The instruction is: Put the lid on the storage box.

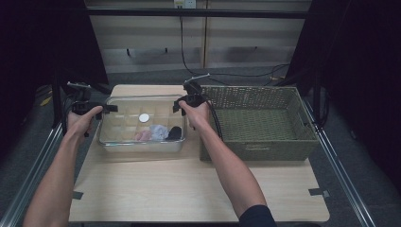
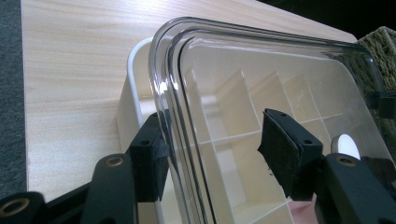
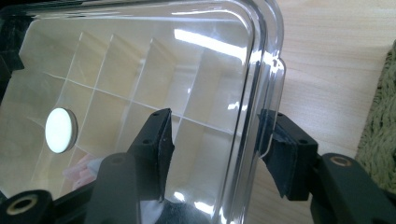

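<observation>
**Both grippers astride the clear lid**

Left gripper [image 2: 212, 140] first: its two black jaws stand either side of the rounded rim of the clear, glossy plastic lid [image 2: 280, 74], one pad outside the edge, the other over the lid's top face. The outer pad sits right against the rim; the inner pad stands off it with a gap showing, so the jaws are parted and not pinching. Over at the right gripper [image 3: 215, 140], the same picture mirrored: one pad above the lid [image 3: 140, 56], the other beyond its rim over the table, jaws apart with the edge between them and daylight on at least one side. From above, the left gripper [image 1: 94, 108] sits at the lid's left end and the right gripper [image 1: 187, 101] at its right end, each in a hand, forearms coming in from the near side.

The lid [image 1: 142, 106] lies on top of a shallow cream organiser box with a grid of small compartments [image 1: 124, 132], standing on the pale wooden table [image 1: 189, 189]. Through the plastic a white round disc [image 1: 143, 117] shows near the middle, and small pink, pale blue and black pieces of cloth [image 1: 160, 133] sit in the near compartments. Just beside the box, on its right, stands a rectangular olive-green woven basket [image 1: 265, 149].
</observation>
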The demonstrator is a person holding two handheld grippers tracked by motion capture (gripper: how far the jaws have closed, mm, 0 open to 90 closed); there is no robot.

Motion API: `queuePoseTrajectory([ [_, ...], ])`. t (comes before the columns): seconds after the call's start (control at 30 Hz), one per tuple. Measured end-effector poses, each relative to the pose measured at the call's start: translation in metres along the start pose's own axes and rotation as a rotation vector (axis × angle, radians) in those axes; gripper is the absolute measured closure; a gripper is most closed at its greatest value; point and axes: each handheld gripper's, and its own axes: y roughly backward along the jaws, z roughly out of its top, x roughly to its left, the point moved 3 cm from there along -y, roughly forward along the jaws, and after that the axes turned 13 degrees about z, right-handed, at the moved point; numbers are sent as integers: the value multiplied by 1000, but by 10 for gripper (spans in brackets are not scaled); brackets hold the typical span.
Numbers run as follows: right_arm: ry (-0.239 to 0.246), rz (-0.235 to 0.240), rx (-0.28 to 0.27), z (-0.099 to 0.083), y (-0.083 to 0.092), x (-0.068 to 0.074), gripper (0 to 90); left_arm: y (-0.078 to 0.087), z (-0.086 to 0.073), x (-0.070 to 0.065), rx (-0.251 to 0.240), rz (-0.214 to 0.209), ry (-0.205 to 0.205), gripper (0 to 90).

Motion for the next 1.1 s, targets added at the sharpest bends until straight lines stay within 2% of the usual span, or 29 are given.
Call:
queuePoseTrajectory([
  [0.27,-4,13,-14,1,1,-1,485,1,2,0,-10,13,-3,450],
  [0.5,-13,12,-19,1,1,-2,482,2,2,-3,-14,39,-39,431],
  [0.6,-13,6,-18,1,1,-1,476,3,1,-4,-23,51,-34,428],
  [0.67,-7,3,-17,1,0,0,468,3,1,-4,-20,59,-55,418],
  [0.73,-5,3,-17,1,0,0,471,4,2,-3,-40,79,-46,436],
  [0.9,-18,0,-7,2,-2,-1,465,5,3,-1,-31,74,-43,459],
  [0.93,-25,-4,-2,2,-2,-1,458,5,3,-1,-31,79,-56,461],
  [1.03,-25,-12,4,3,-4,-1,445,6,3,1,-42,103,-48,456],
  [1.1,-27,-19,7,3,-6,-1,443,6,3,2,-43,102,-53,456],
])
